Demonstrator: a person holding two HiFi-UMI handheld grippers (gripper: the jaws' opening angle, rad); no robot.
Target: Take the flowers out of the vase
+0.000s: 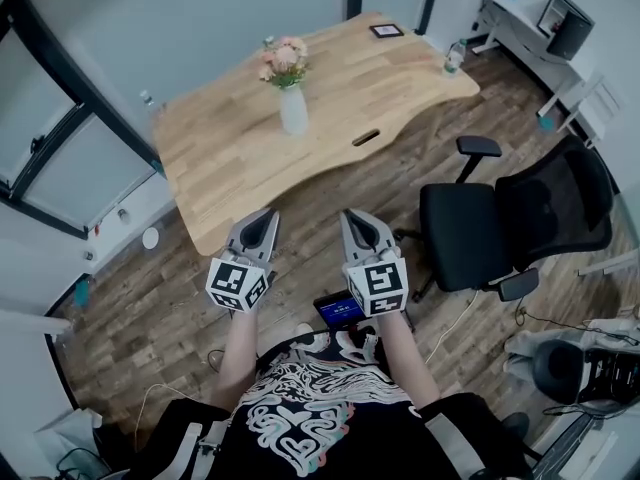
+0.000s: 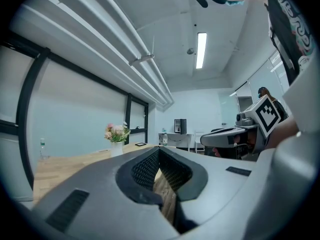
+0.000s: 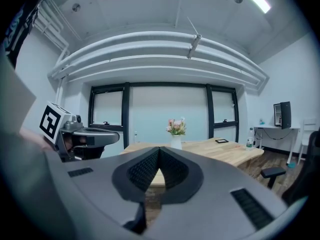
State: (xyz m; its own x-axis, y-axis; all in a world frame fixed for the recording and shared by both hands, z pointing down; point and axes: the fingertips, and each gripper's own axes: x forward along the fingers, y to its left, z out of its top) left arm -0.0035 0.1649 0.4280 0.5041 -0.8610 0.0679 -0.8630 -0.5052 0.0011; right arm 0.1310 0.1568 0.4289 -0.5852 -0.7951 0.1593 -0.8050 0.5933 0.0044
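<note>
Approach step: left gripper (image 1: 267,215) and right gripper (image 1: 351,217) both clenched empty, flowers (image 1: 284,60) in white vase (image 1: 293,114) well ahead of the jaws; next needs closing in, then opening onto the stems

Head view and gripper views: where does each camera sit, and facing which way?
Head view: on the person's head, looking steeply down at the wooden desk and vase; shows forearms, left hand-held gripper, right hand-held gripper.
Left gripper view: on the left hand-held gripper, facing along its shut jaws toward the vase; right hand-held gripper at right.
Right gripper view: on the right one, facing vase and windows; left hand-held gripper at left.
Shared: all show the vase.
</note>
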